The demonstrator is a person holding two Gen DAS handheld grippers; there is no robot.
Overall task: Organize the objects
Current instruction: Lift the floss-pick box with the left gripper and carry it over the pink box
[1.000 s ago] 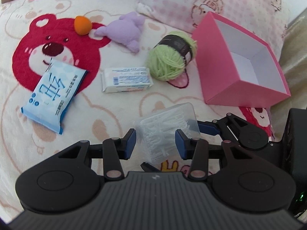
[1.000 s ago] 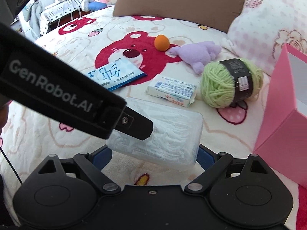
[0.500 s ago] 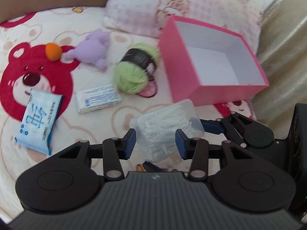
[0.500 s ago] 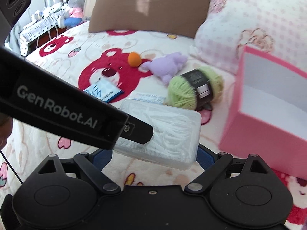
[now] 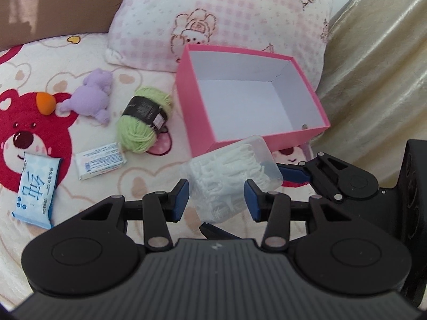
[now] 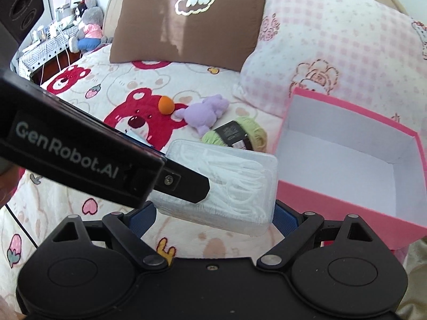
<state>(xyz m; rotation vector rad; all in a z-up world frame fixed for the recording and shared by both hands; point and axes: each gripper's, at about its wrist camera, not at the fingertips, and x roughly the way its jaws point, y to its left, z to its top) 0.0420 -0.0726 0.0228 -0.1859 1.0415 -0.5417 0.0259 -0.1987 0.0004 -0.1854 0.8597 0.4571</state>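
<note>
A clear plastic box of white floss picks (image 5: 234, 170) hangs above the bed, held by both grippers. My left gripper (image 5: 217, 201) is shut on its near, narrow end, one blue pad on each side. My right gripper (image 6: 213, 218) is shut across the box's (image 6: 229, 186) long span, its jaws wide. In the left wrist view the right gripper (image 5: 333, 181) comes in from the right. One black finger (image 6: 181, 184) of the left gripper lies over the box in the right wrist view. The open pink box (image 5: 192, 122) with a white, empty inside stands just beyond, its near wall (image 6: 333, 202) close to the held box.
On the bear-print blanket to the left lie a green yarn ball (image 5: 141, 125), a purple plush (image 5: 90, 98), an orange ball (image 5: 46, 103), a white packet (image 5: 100, 160) and a blue tissue pack (image 5: 37, 189). A pink pillow (image 5: 221, 18) lies behind the box, gold fabric (image 5: 373, 80) to the right.
Both grippers have risen together with the clear box and swung towards the pink box, whose inside now shows more fully. The items on the blanket lie where they were.
</note>
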